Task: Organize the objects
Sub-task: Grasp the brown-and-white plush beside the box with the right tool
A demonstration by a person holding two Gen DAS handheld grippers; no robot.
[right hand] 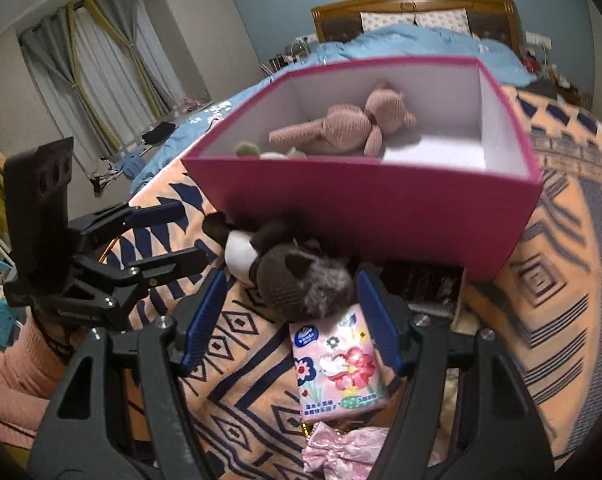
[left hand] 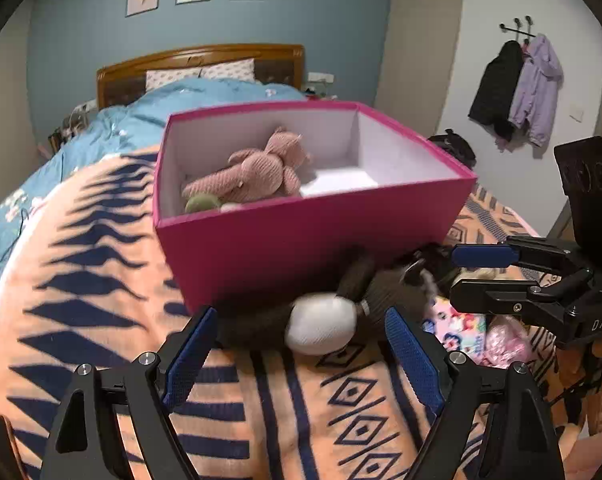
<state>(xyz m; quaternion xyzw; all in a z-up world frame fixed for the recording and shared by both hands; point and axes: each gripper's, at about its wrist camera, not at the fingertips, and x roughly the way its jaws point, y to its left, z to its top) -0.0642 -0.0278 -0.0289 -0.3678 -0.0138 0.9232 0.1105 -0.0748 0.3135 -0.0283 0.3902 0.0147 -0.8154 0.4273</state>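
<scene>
An open pink box stands on the patterned blanket. A pink plush bear lies inside it beside a green plush piece. A dark brown plush toy with a white foot lies against the box's near wall. My left gripper is open, its fingers on either side of the white foot. My right gripper is open around the toy's brown head; it also shows in the left wrist view. A pink floral tissue pack lies near the right gripper.
A pink satin bow lies near the tissue pack. A dark box sits under the pink box's corner. A blue duvet covers the far bed up to the wooden headboard. Coats hang on the right wall.
</scene>
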